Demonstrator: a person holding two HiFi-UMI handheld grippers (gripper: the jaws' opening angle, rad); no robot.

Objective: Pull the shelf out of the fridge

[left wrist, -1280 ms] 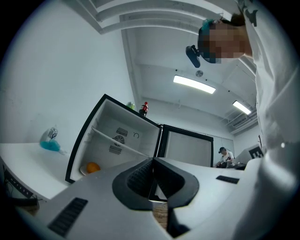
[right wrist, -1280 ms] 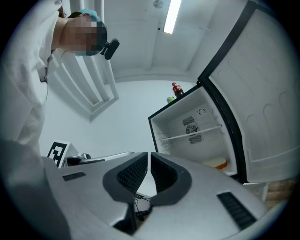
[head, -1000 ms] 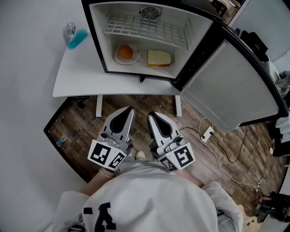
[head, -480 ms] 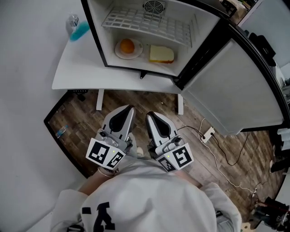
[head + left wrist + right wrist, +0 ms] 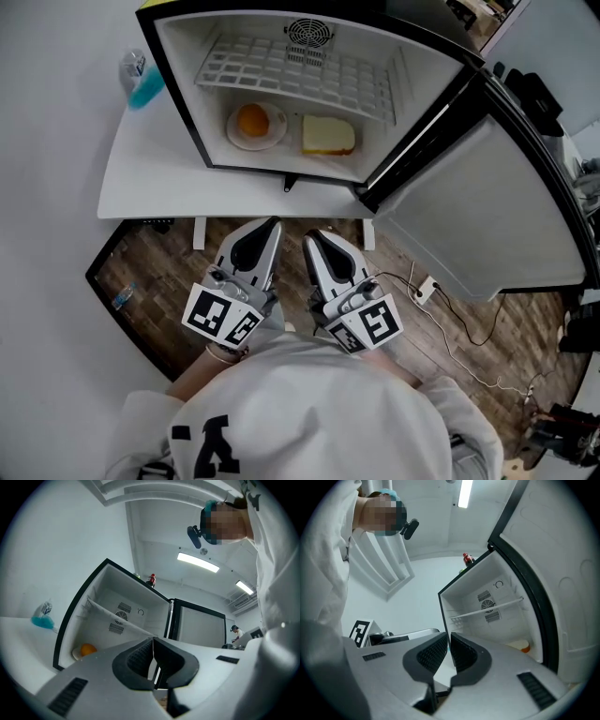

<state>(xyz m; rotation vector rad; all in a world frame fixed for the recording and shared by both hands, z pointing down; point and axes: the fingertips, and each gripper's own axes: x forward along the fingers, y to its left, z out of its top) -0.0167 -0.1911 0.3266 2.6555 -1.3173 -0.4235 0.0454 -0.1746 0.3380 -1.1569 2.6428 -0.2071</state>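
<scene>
A small fridge [image 5: 178,94] stands open on a white table [image 5: 150,178]. Its white wire shelf [image 5: 295,70] sits in place in the upper half of the cabinet. The shelf [image 5: 117,618] also shows as a thin white bar in the left gripper view, and the shelf [image 5: 487,611] likewise in the right gripper view. My left gripper [image 5: 269,225] and right gripper [image 5: 312,236] hang side by side below the table's front edge, well short of the fridge. Both are shut with nothing between the pads. The left gripper [image 5: 153,641] and right gripper [image 5: 448,637] point up toward the fridge.
Under the shelf lie a plate [image 5: 258,141] with an orange [image 5: 251,120] and a slice of bread [image 5: 328,136]. The fridge door [image 5: 478,206] swings wide to the right. A bottle of blue liquid [image 5: 139,82] stands left of the fridge. Cables [image 5: 450,328] run over the wooden floor.
The head view has shifted, so the fridge now sits slightly lower and larger in the picture. Both grippers stay shut in almost the same place.
</scene>
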